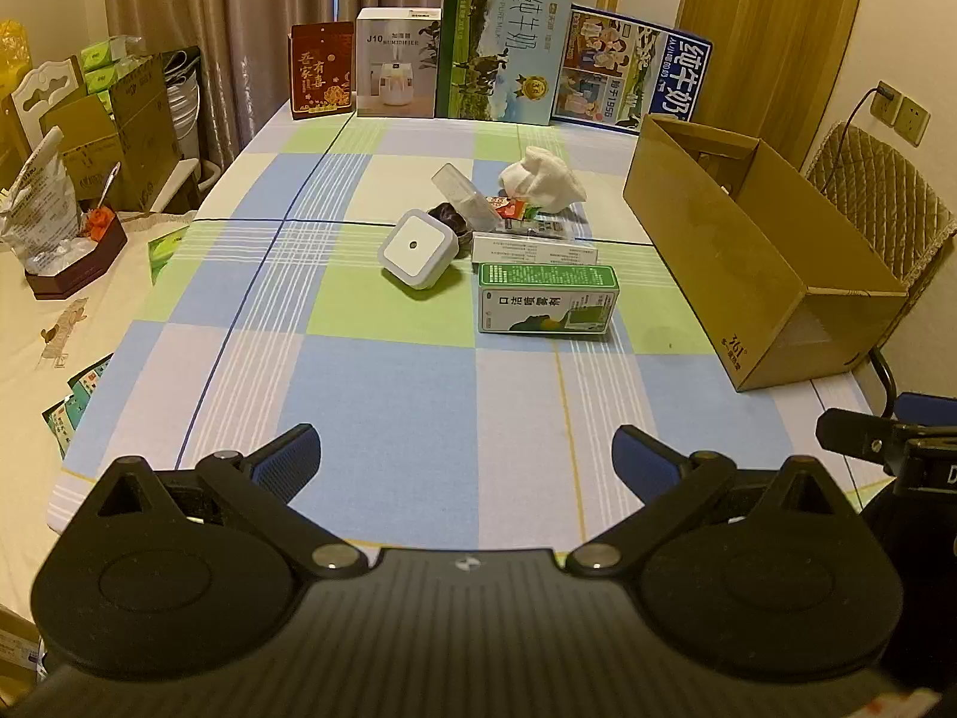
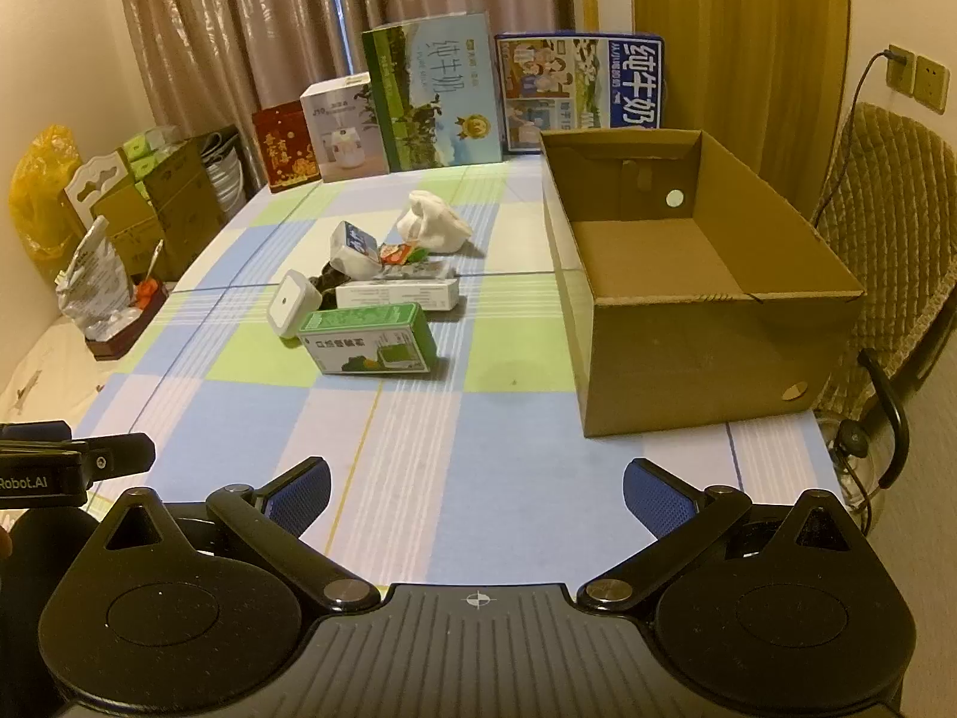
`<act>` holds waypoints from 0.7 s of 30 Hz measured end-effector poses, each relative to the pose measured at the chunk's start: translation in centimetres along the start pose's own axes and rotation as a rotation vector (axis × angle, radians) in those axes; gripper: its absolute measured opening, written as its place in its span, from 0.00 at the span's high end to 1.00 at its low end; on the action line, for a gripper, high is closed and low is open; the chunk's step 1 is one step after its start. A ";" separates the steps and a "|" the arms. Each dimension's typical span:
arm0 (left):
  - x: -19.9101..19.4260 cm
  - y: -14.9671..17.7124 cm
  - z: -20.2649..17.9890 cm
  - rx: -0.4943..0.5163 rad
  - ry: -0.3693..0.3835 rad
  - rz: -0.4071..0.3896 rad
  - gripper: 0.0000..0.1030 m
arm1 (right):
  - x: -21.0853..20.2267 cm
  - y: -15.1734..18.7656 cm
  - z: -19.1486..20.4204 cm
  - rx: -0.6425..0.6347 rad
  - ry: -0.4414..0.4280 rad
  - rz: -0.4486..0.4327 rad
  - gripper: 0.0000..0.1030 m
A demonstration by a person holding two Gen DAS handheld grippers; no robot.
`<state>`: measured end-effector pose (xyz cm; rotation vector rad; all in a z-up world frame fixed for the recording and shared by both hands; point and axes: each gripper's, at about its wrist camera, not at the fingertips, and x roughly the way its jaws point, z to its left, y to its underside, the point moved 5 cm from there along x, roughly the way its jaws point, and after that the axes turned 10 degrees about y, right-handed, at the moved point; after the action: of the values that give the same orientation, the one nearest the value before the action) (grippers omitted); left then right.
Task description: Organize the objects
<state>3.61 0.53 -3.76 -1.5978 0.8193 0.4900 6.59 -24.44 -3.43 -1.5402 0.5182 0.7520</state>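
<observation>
Left gripper [image 1: 465, 459]: spread wide, held nothing.
Right gripper [image 2: 477, 490]: spread wide, empty.
Green box [image 2: 369, 338]: lay on counter [image 2: 418, 478] beside cardboard box [image 2: 706, 359].

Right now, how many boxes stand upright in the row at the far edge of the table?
4, from left to right: a red box, a white humidifier box, a tall green milk box, and a blue milk box leaning at the right end. Smaller ones could be hidden behind them.
</observation>
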 end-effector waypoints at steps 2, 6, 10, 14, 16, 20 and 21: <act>0.0 0.1 0.1 -0.002 0.001 0.002 0.01 | 0.0 0.0 0.0 0.000 -0.001 0.002 0.02; 0.0 0.2 0.2 -0.003 0.002 0.003 0.01 | 0.1 0.2 0.0 -0.003 -0.001 0.004 0.02; 0.0 0.3 0.2 -0.006 0.001 0.003 0.01 | 0.1 0.2 0.0 -0.004 -0.002 0.003 0.02; 0.0 0.3 0.2 -0.010 0.001 0.003 0.01 | 0.1 0.2 0.0 -0.004 -0.001 0.005 0.02; 0.0 0.3 0.2 -0.008 -0.001 0.004 0.01 | 0.1 0.2 0.1 -0.006 0.000 0.005 0.02; 0.0 0.3 0.4 -0.032 -0.024 -0.003 0.01 | 0.1 0.2 0.0 -0.007 0.000 0.005 0.02; 0.0 0.3 0.4 -0.032 -0.023 -0.003 0.01 | 0.1 0.2 0.0 -0.007 0.000 0.005 0.02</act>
<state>3.44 0.87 -4.03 -1.6202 0.7949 0.5206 6.53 -24.43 -3.66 -1.5458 0.5198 0.7589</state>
